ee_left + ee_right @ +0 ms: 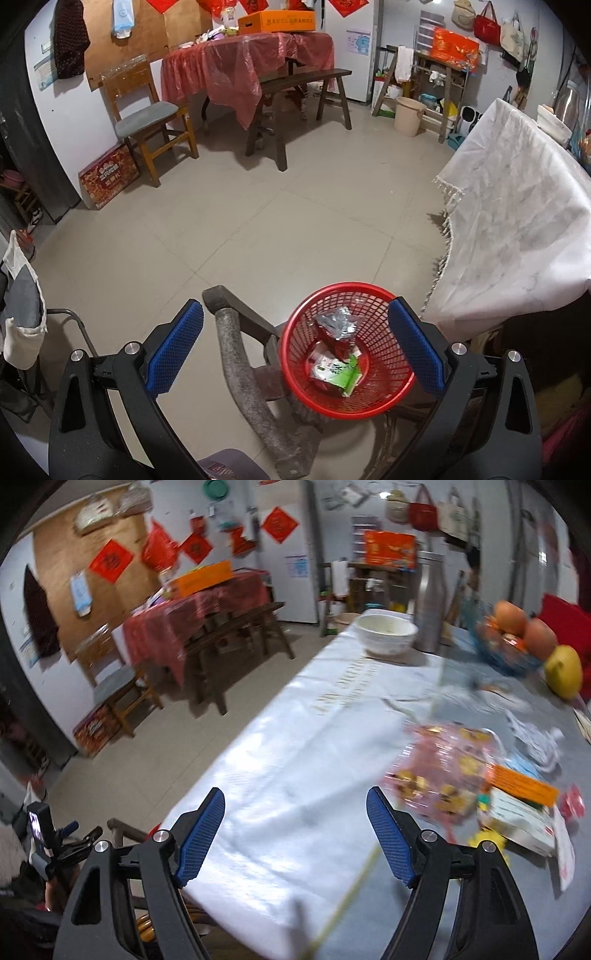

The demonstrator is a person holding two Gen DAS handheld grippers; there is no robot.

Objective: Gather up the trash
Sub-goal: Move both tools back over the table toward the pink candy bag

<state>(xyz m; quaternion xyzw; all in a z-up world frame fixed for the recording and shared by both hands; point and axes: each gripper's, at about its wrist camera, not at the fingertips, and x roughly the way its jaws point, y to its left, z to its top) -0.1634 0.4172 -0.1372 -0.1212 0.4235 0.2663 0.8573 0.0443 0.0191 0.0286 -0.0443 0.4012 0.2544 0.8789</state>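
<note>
Left gripper (pixel 295 343) tilts down, jaws spread, empty, red basket (pixel 391 402) at four o'clock; right gripper (pixel 295 830) unclenched over blurred tablecloth (pixel 280 760)

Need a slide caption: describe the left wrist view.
Open left gripper hovers above red basket holding wrappers.
</note>
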